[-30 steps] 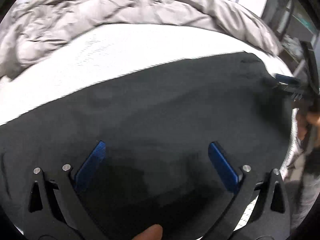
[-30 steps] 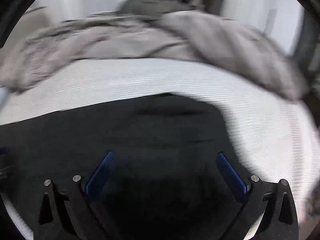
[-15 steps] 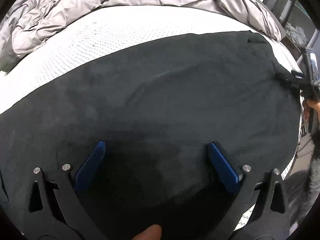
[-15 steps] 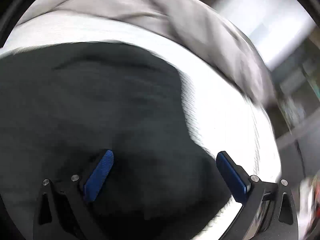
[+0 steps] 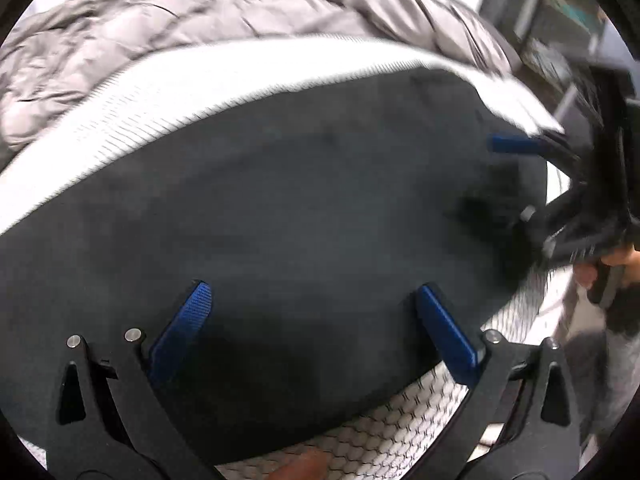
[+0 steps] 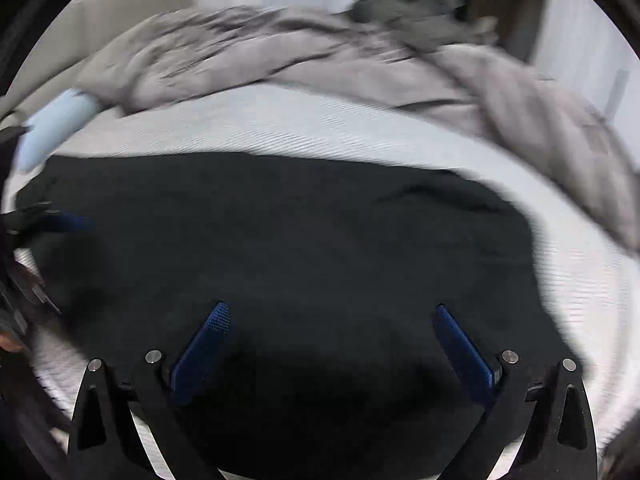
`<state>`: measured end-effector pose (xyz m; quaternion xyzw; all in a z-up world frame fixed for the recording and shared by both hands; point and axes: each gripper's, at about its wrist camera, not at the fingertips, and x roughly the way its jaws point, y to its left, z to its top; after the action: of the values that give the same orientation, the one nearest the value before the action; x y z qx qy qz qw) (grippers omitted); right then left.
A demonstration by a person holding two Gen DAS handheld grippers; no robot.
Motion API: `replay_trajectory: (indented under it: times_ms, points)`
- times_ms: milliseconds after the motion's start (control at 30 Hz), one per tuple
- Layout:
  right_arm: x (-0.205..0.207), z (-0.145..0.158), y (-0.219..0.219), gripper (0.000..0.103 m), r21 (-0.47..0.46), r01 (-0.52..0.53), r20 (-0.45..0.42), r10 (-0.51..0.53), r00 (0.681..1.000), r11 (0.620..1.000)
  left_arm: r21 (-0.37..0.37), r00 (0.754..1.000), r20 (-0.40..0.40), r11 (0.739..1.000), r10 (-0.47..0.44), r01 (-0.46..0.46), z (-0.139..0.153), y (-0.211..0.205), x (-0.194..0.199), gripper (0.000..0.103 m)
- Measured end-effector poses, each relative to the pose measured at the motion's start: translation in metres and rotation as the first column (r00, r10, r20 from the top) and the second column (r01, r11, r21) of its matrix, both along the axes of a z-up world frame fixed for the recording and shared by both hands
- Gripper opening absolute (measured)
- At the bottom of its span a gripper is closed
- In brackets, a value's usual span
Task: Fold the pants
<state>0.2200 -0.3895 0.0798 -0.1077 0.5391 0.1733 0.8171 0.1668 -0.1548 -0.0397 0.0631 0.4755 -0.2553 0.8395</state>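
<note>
The black pants (image 5: 280,208) lie flat on the white mattress (image 5: 192,84); they also fill the middle of the right wrist view (image 6: 304,248). My left gripper (image 5: 312,300) is open and empty, just above the cloth near its front edge. My right gripper (image 6: 330,316) is open and empty, low over the pants. The right gripper also shows at the right edge of the left wrist view (image 5: 520,176), open at the pants' right end. One left gripper finger (image 6: 68,224) shows at the left edge of the right wrist view.
A crumpled grey duvet (image 5: 208,12) lies along the far side of the mattress, also in the right wrist view (image 6: 320,56). A light blue object (image 6: 56,124) sits at the far left. Dark shelving (image 5: 560,40) stands beyond the bed's right side.
Both grippers stayed open and empty. The left view pulled back, so the mattress front edge shows under the pants. The right gripper swung back to look across the pants toward the duvet.
</note>
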Motion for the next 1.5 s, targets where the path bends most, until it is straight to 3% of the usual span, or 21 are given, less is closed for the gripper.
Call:
replay_trajectory:
  times_ms: [67,133,200,267,300,333,367,400,500,633,700,733,833,967,1000,1133,1200,1267,1333,1433,1500]
  points:
    - [-0.011,-0.019,0.024,0.103,-0.110,-0.126,-0.025,0.124,0.992,0.986,0.047,1.000,0.007,0.999,-0.015,0.014,-0.008,-0.006,-0.005,0.102]
    - [-0.016,-0.021,0.001,0.103,-0.215,-0.125,0.018,0.132,0.991,0.969,0.047,1.000,0.025,0.999,-0.016,0.015,-0.011,0.003,-0.009,0.102]
    - [-0.003,-0.019,-0.058,0.103,-0.282,0.046,0.033,-0.039,0.999,0.958,0.024,1.000,0.015,1.000,0.009,-0.010,-0.011,0.019,-0.010,0.102]
    - [0.012,-0.020,-0.128,0.103,-0.373,0.304,0.097,-0.289,0.953,0.877,0.015,0.999,0.007,0.999,0.042,-0.042,-0.011,0.036,-0.008,0.102]
    - [0.017,-0.019,-0.159,0.103,-0.362,0.410,0.108,-0.399,0.910,0.837,0.011,0.999,0.006,0.999,0.052,-0.052,-0.014,0.042,-0.001,0.102]
    - [0.015,-0.019,-0.189,0.103,-0.208,0.485,0.029,-0.490,0.871,0.849,0.012,0.998,0.003,0.998,0.061,-0.061,-0.015,0.047,0.002,0.102]
    - [0.014,-0.020,-0.196,0.103,-0.161,0.509,0.004,-0.515,0.857,0.845,0.015,0.998,0.001,0.998,0.064,-0.064,-0.016,0.051,0.004,0.102]
    - [0.013,-0.019,-0.192,0.103,-0.183,0.492,0.022,-0.497,0.867,0.851,0.018,0.998,0.000,0.998,0.067,-0.067,-0.018,0.056,0.005,0.102]
    - [0.006,-0.003,-0.152,0.103,-0.381,0.358,0.156,-0.322,0.934,0.853,0.020,0.996,0.001,0.996,0.084,-0.084,-0.013,0.060,0.008,0.102]
    - [0.004,0.022,-0.135,0.103,-0.210,0.352,0.195,-0.314,0.929,0.912,0.008,0.991,0.028,0.991,0.133,-0.133,-0.001,0.062,0.017,0.102]
    - [0.017,0.013,-0.132,0.103,-0.171,0.350,0.166,-0.324,0.932,0.921,0.030,0.983,-0.007,0.983,0.183,-0.183,-0.009,0.069,0.030,0.102]
    - [0.030,0.001,-0.133,0.102,-0.198,0.356,0.145,-0.332,0.932,0.913,0.041,0.976,-0.024,0.976,0.216,-0.215,-0.014,0.073,0.036,0.102]
    - [0.053,-0.021,-0.144,0.090,-0.284,0.433,0.129,-0.413,0.901,0.856,0.041,0.971,-0.016,0.971,0.237,-0.236,-0.014,0.078,0.039,0.102]
    - [0.048,-0.002,-0.144,0.088,-0.247,0.487,0.158,-0.461,0.873,0.838,0.078,0.968,0.038,0.965,0.247,-0.249,-0.009,0.084,0.031,0.102]
    - [0.045,0.004,-0.134,0.088,-0.246,0.468,0.167,-0.439,0.883,0.849,0.065,0.974,0.037,0.972,0.224,-0.226,-0.006,0.082,0.027,0.102]
    - [0.029,0.004,-0.044,0.088,-0.148,0.212,0.082,-0.201,0.976,0.966,0.038,0.995,0.033,0.994,0.096,-0.097,-0.001,0.054,0.014,0.102]
    - [0.022,-0.003,-0.002,0.088,-0.087,0.103,0.034,-0.100,0.994,0.991,0.072,0.997,0.010,0.995,0.071,-0.071,-0.007,0.039,0.011,0.102]
    - [0.017,-0.016,0.035,0.088,-0.052,-0.007,-0.023,0.006,1.000,0.999,0.111,0.996,0.008,0.990,0.088,-0.088,-0.013,0.040,0.014,0.103]
    - [0.017,-0.026,0.047,0.090,-0.136,-0.052,-0.008,0.051,0.999,0.989,0.112,0.992,0.005,0.985,0.129,-0.129,-0.013,0.060,0.015,0.103]
    - [0.026,-0.028,0.027,0.101,-0.167,0.001,-0.047,-0.009,0.999,0.986,0.151,0.973,0.046,0.961,0.227,-0.232,-0.011,0.104,0.012,0.103]
    - [0.032,-0.030,0.014,0.102,-0.180,0.031,-0.072,-0.045,0.996,0.983,0.183,0.950,0.076,0.933,0.302,-0.311,-0.011,0.139,0.008,0.103]
